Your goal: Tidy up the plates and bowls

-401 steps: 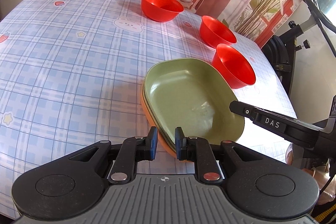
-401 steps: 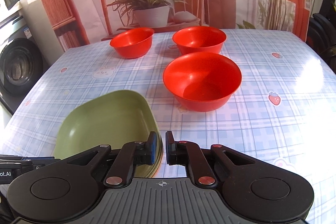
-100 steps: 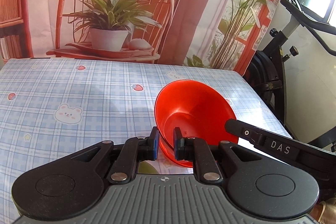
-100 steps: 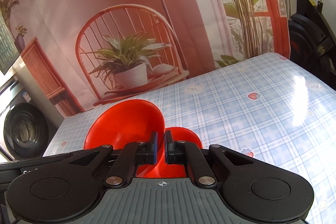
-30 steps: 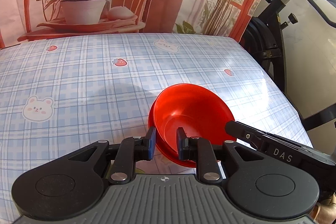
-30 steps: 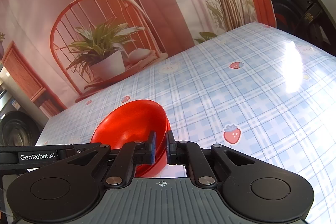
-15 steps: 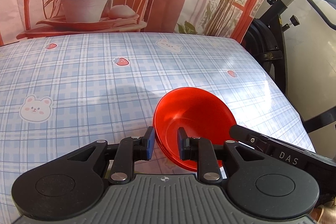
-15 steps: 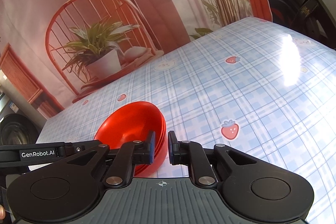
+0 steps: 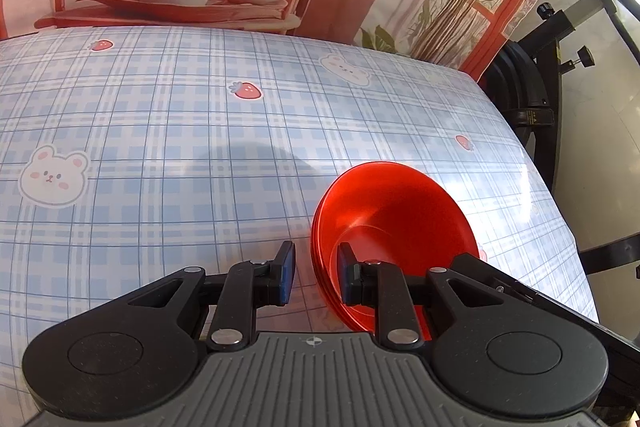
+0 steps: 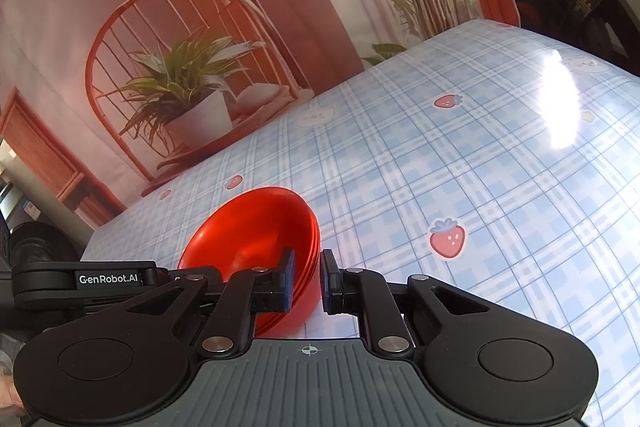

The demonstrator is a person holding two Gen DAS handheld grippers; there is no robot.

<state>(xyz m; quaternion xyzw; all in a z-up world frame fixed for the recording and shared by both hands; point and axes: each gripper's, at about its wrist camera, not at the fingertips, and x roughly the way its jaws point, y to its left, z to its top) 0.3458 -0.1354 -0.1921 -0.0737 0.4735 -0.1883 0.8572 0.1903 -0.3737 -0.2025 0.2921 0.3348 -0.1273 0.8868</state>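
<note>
**Figure. Both grippers at the rim of the nested bowls.**

The stack of red bowls (image 9: pixel 400 223), three rims showing one inside another, sits on the checked tablecloth (image 9: pixel 160 147) towards the table's right-hand edge. No plates are in view.

*Left wrist view.* The left gripper (image 9: pixel 316 279) straddles the rim. One finger is inside the bowls and the other is outside, at the stack's 9 o'clock side. The body of the stack lies at 1 o'clock from the jaws. The jaws are narrow, but a strip of cloth shows between the outer pad and the wall, so they are not clamped.

*Right wrist view.* The right gripper (image 10: pixel 306 281) straddles the opposite side of the rim, at the stack's 3 o'clock. The bowls lie at 11 o'clock from the jaws. The jaws are narrow and the three rims nearly fill the gap. Whether the pads press on the rims cannot be told.

*Relation governing the next move.* The bowls are round, so no long axis matters. Neither hand is nearer, since each is at the rim itself. The stack appears to be set down, though it looks slightly tilted. The nesting step therefore seems nearly complete, and each gripper's next move is probably to let go and withdraw. The inner finger of each gripper sits below the rim line. Backing out towards 6 o'clock would likely catch the wall and drag or tip the stack. The finger should probably rise clear of the rim first.
</note>
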